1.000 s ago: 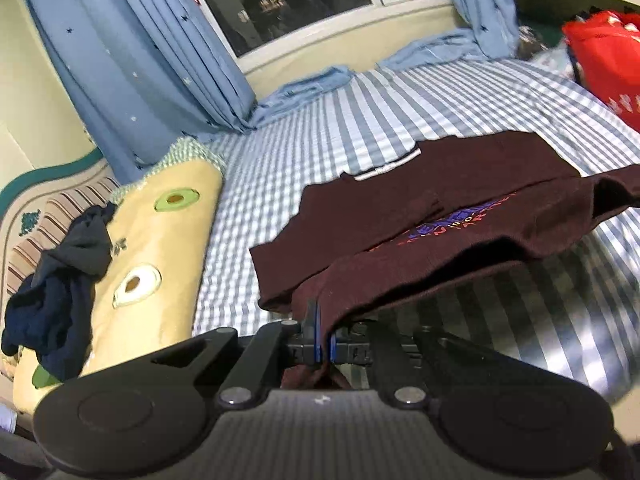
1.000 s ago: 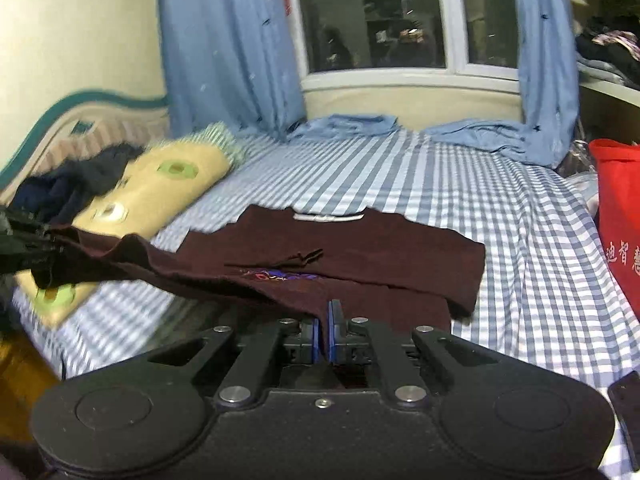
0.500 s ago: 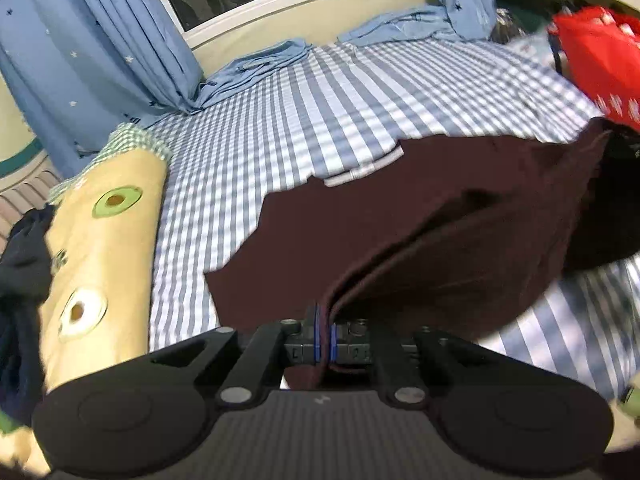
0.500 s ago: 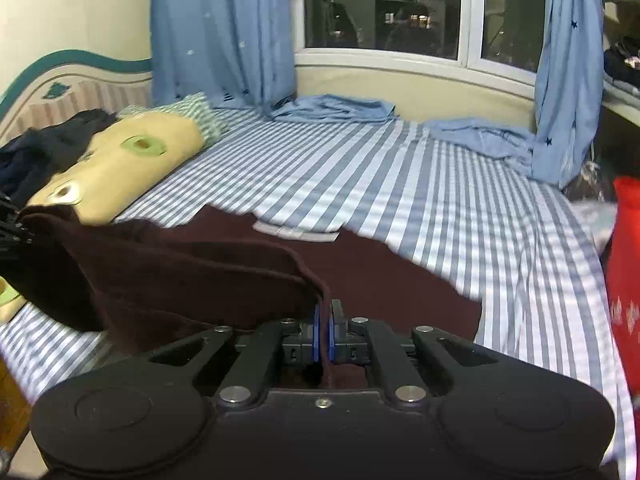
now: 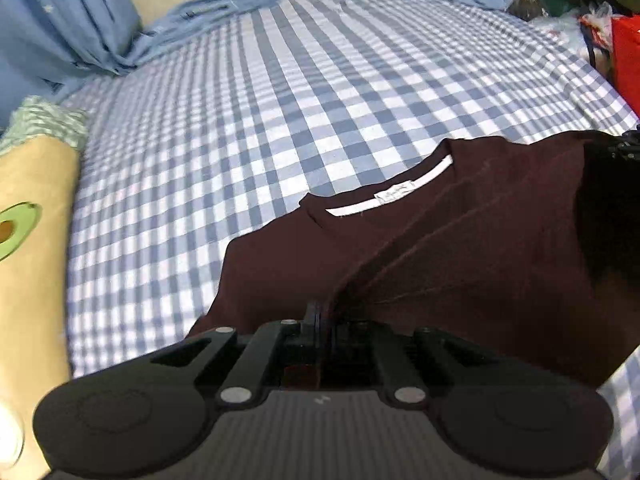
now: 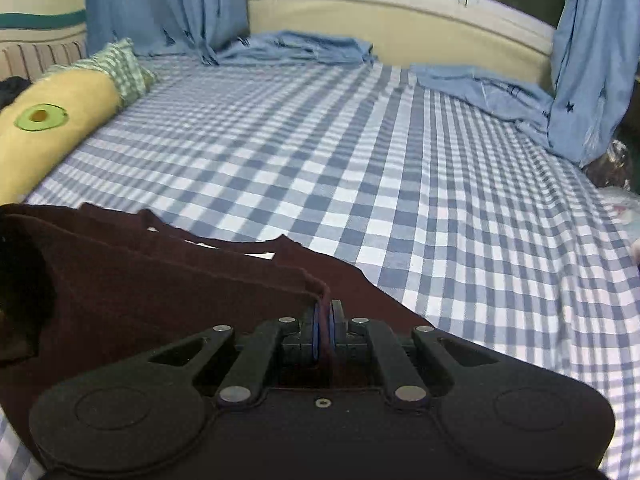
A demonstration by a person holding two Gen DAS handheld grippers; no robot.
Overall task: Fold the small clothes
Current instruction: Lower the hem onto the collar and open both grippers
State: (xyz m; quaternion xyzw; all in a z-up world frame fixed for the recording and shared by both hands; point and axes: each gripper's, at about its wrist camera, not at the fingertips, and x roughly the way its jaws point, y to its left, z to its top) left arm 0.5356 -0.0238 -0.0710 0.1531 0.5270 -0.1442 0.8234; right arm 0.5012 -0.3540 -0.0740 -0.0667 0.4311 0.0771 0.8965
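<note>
A dark maroon T-shirt (image 5: 460,240) lies on the blue checked bed, its white-lined collar (image 5: 390,194) facing the far side. My left gripper (image 5: 320,316) is shut on the shirt's lower edge and holds it folded over the body. My right gripper (image 6: 325,312) is shut on the other corner of the same edge; the shirt (image 6: 160,288) spreads to its left. The right gripper's tip shows at the right edge of the left wrist view (image 5: 628,146).
A yellow avocado-print pillow (image 6: 52,120) lies at the bed's left side. Blue curtains (image 6: 168,4) and crumpled blue cloth (image 6: 296,48) sit under the window. A red bag (image 5: 626,60) is at the far right. The checked sheet (image 6: 400,168) extends beyond the shirt.
Both grippers have carried the shirt's lower edge forward over its body toward the collar and lowered it. The printed front is now covered.
</note>
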